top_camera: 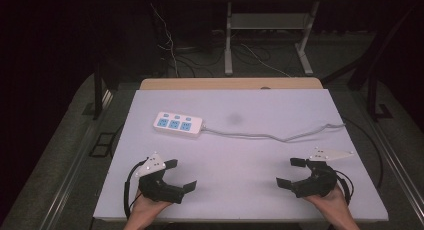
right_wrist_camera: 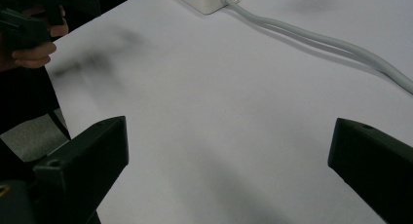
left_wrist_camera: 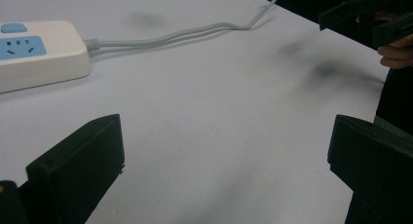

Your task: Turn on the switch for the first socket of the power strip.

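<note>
A white power strip [top_camera: 178, 124] with blue sockets lies on the white table [top_camera: 250, 200], left of centre toward the back. Its grey cable [top_camera: 270, 136] runs right and off the table's right edge. In the left gripper view the strip [left_wrist_camera: 36, 51] sits at the upper left and the cable [left_wrist_camera: 170, 35] trails away. My left gripper [top_camera: 182, 175] rests near the front left edge, open and empty. My right gripper [top_camera: 291, 172] is near the front right edge, also open and empty. The two grippers point inward at each other. The right gripper view catches the strip's end [right_wrist_camera: 207, 0] and cable [right_wrist_camera: 311, 39].
A strip of wooden tabletop [top_camera: 230, 83] shows beyond the white sheet. Behind it stand a metal table frame [top_camera: 229, 40] and loose cables on the floor. A rail [top_camera: 75, 165] runs along the table's left side. The white surface between the grippers is bare.
</note>
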Demonstrator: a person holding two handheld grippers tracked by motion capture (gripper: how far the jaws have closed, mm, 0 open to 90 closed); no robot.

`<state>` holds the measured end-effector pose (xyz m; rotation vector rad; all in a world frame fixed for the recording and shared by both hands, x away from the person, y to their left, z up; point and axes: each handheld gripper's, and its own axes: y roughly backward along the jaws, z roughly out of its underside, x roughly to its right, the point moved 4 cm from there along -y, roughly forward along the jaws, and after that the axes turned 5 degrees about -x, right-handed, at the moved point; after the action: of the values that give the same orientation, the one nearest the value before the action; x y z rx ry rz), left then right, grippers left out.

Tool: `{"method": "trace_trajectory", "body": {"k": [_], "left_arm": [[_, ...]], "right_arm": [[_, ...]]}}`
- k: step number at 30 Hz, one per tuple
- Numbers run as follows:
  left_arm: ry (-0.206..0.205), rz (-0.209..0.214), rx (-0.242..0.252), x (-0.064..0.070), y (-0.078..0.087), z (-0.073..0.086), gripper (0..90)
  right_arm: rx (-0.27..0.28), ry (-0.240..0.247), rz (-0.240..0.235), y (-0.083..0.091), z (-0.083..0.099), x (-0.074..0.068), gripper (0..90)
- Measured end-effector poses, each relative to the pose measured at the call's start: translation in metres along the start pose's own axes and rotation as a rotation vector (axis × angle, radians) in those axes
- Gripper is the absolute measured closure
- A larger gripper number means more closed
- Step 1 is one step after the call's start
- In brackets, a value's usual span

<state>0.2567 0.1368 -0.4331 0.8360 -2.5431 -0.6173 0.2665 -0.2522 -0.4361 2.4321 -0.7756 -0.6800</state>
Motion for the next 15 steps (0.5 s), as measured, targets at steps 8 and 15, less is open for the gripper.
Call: {"method": "trace_trajectory", "body": {"k": [8, 15], "left_arm": [[0.0, 0.009, -0.004, 0.0002, 0.0002, 0.0004, 0.0], [0.003, 0.012, -0.006, 0.0008, -0.0001, 0.0005, 0.0]], "right_arm": [[-0.004, -0.001, -0.001, 0.0, 0.0007, 0.0001, 0.7], [-0.011, -0.002, -0.003, 0.0002, 0.0017, 0.0007, 0.7]]}}
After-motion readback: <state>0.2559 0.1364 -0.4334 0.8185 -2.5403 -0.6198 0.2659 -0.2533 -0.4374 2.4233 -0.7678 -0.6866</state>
